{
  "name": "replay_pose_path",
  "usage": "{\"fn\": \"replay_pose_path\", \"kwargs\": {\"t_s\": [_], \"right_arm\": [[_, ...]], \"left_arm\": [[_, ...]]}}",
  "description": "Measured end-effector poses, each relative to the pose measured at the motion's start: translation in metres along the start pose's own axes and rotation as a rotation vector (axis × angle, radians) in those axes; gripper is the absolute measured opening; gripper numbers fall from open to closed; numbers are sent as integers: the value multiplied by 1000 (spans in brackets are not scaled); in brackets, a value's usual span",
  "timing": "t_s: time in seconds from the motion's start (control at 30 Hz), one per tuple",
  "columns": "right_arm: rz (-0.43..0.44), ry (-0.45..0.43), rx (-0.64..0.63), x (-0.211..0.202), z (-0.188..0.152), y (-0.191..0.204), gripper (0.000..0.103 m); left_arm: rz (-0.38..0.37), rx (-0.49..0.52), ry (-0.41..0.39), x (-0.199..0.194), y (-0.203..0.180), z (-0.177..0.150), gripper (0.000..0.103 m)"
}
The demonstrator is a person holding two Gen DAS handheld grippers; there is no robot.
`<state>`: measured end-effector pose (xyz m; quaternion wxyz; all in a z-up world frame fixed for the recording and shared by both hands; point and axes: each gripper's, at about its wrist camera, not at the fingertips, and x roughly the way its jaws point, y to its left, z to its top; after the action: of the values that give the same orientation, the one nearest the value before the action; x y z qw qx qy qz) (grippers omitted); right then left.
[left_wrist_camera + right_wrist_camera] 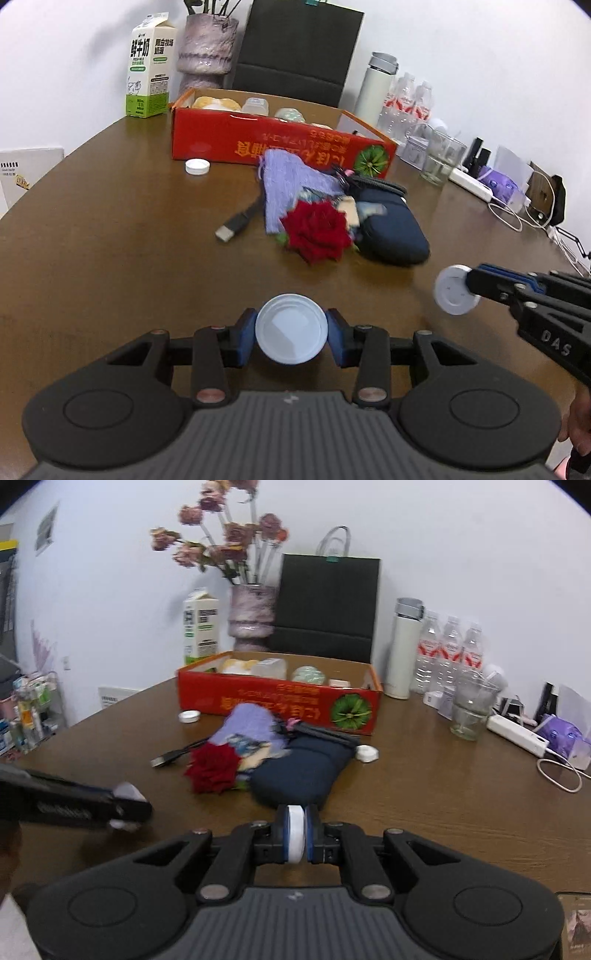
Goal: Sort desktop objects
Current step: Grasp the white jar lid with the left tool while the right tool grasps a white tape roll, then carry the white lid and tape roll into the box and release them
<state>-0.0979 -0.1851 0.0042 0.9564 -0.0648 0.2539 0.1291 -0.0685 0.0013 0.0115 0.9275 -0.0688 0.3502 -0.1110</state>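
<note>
My left gripper (291,329) is shut on a white round lid (291,334), held flat above the brown table (110,229). My right gripper (296,832) is shut on a white round disc (296,830), gripped edge-on; it also shows in the left wrist view (455,290) at the right. A red rose (317,230), a purple pouch (291,184), a dark blue pouch (391,225) and a USB plug (236,223) lie in a pile mid-table. The red cardboard box (273,142) behind them holds several items.
A small white cap (197,166) lies left of the box. A milk carton (149,66), a vase (207,51), a black bag (299,51), a thermos (376,88), water bottles (406,99), a glass (443,158) and a power strip (476,184) line the back and right edges.
</note>
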Motion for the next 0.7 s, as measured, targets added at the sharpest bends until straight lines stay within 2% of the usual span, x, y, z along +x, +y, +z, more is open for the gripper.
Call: {"fn": "replay_pose_path", "kwargs": {"t_s": [0.23, 0.47, 0.7], "right_arm": [[21, 22, -86, -7, -16, 31, 8], [30, 50, -64, 5, -22, 31, 8], [62, 48, -48, 29, -9, 31, 8]], "left_arm": [[21, 44, -12, -9, -8, -12, 41], [36, 87, -28, -8, -14, -16, 41], [31, 110, -39, -6, -14, -17, 41]]}}
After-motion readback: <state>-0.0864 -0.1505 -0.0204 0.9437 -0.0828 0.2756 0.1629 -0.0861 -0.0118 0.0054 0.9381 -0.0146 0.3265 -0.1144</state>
